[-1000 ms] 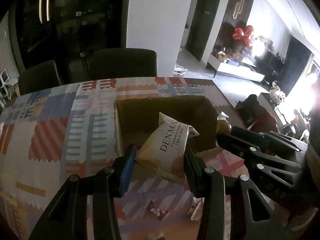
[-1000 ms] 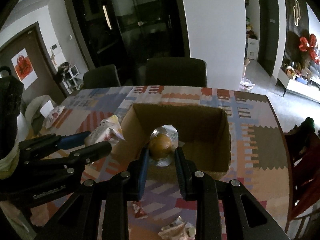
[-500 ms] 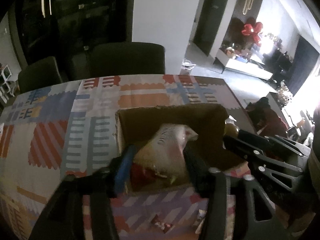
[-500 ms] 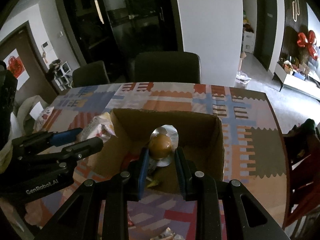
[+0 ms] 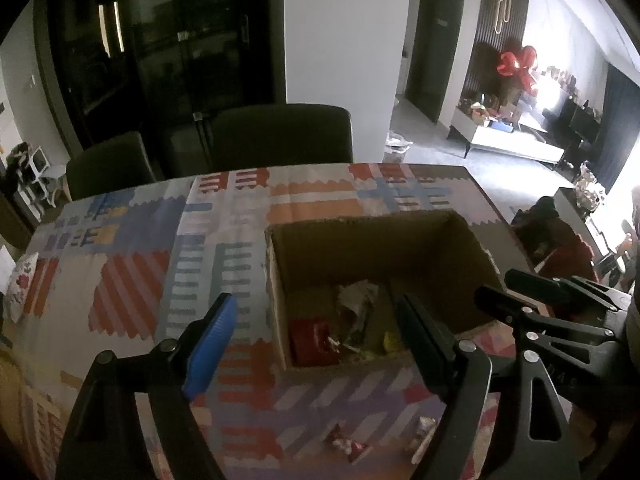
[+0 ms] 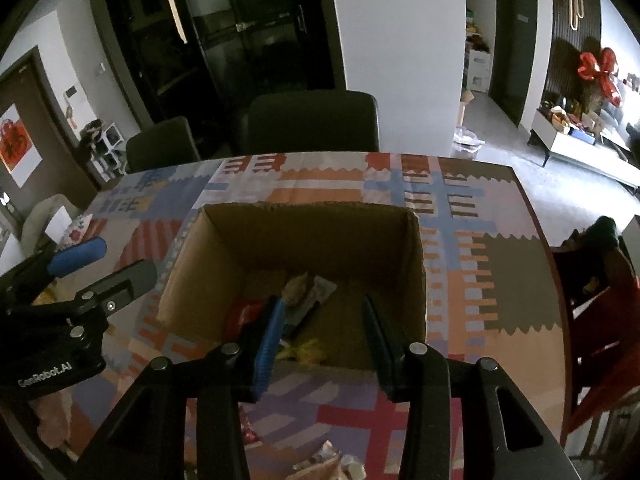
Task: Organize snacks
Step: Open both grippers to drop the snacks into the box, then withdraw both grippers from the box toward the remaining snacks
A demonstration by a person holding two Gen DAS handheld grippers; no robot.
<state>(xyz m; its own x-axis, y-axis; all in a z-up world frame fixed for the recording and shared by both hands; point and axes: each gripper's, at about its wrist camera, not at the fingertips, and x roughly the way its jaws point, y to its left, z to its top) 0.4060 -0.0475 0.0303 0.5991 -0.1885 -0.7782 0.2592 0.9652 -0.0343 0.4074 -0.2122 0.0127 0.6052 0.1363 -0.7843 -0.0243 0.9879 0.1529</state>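
An open cardboard box (image 5: pixel 400 236) stands on the patterned tablecloth; it also shows in the right wrist view (image 6: pixel 304 220). Several snacks lie at its bottom: a red packet (image 5: pixel 312 340), a crumpled pale wrapper (image 5: pixel 356 300) and a yellow one (image 6: pixel 304 350). My left gripper (image 5: pixel 316 320) is open and empty above the box's near left corner. My right gripper (image 6: pixel 324 324) is open and empty above the box's near side. Each gripper shows in the other's view: the right one (image 5: pixel 520 288), the left one (image 6: pixel 108 260).
Loose snack packets lie on the cloth (image 5: pixel 120 240) in front of the box (image 5: pixel 348 444), (image 6: pixel 332 456). Two dark chairs (image 5: pixel 280 136) stand at the table's far side. A red chair (image 6: pixel 600 320) stands at the right edge.
Both grippers moved forward over the box and opened. The DENMA snack bag left the left gripper and the gold foil ball left the right one; both fell into the box.
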